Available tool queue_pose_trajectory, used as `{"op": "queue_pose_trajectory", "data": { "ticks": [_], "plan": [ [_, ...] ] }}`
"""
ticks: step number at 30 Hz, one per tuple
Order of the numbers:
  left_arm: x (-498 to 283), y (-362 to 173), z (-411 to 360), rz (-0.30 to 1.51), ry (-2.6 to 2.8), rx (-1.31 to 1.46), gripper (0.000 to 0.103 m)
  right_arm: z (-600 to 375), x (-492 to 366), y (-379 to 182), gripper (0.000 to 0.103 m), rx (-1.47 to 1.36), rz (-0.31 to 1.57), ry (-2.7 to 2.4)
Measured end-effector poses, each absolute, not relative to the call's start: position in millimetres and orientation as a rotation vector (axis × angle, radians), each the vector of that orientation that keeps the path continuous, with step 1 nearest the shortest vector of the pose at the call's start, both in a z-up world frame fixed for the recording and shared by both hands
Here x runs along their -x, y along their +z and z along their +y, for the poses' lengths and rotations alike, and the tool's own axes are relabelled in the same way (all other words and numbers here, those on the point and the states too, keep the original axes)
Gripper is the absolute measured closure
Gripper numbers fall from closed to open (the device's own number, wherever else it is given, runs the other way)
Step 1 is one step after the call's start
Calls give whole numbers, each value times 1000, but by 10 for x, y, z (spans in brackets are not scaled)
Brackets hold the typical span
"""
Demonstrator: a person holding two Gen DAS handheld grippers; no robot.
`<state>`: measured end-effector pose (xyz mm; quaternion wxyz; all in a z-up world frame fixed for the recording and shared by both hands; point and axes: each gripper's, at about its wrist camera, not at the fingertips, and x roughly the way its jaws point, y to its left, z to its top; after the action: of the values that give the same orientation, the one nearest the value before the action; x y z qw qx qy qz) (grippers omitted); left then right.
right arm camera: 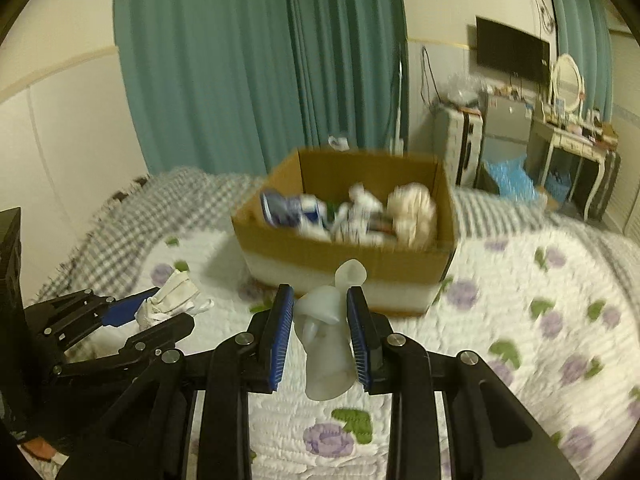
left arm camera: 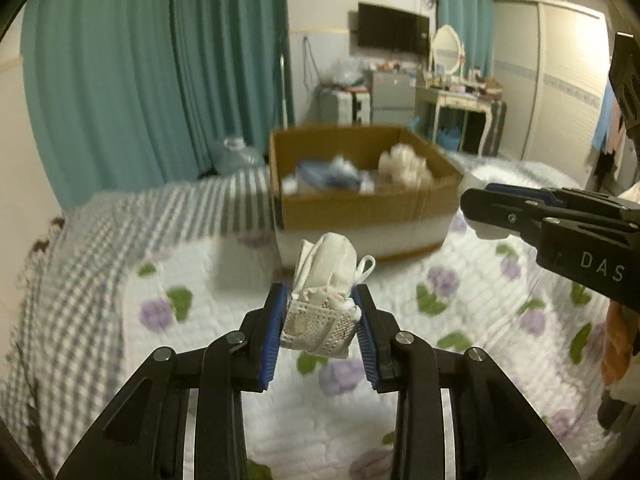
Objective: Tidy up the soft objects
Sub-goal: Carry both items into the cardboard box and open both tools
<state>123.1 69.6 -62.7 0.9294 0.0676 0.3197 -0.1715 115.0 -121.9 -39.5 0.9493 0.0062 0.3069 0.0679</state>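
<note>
Carrying both soft items over the cardboard box [right arm camera: 344,256] before letting go looks like the step in hand. The white mesh bundle [left arm camera: 320,308] sits pinched in the left gripper [left arm camera: 320,312], short of the box's near wall and above the floral quilt [left arm camera: 480,312]; the translucent soft piece [right arm camera: 326,344] is clamped in the right gripper [right arm camera: 318,328], also just short of that wall. To do it well, I would clear the rim fully, then spread the jaws above a gap among the things already inside. Both grippers point level toward the box, side by side, the left one to its left.
</note>
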Motion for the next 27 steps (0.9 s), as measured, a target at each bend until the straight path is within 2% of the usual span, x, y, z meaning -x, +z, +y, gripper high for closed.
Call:
{"op": "queue_pose_trajectory", "data": {
  "ticks": [6, 12, 18, 27],
  "plan": [
    [-1297, -51, 573, 558, -359, -138, 70, -1333, -1267, 288, 76, 53, 556, 196],
    [-1670, 284, 403, 507, -356, -146, 70, -1517, -1712, 555, 76, 69, 537, 231],
    [-2287, 239, 218, 538, -325, -145, 70, -1652, -2336, 307, 76, 58, 546, 251],
    [-3138, -284, -85, 571, -282, -224, 66, -1936, -3124, -294, 71, -41, 609, 224]
  ]
}}
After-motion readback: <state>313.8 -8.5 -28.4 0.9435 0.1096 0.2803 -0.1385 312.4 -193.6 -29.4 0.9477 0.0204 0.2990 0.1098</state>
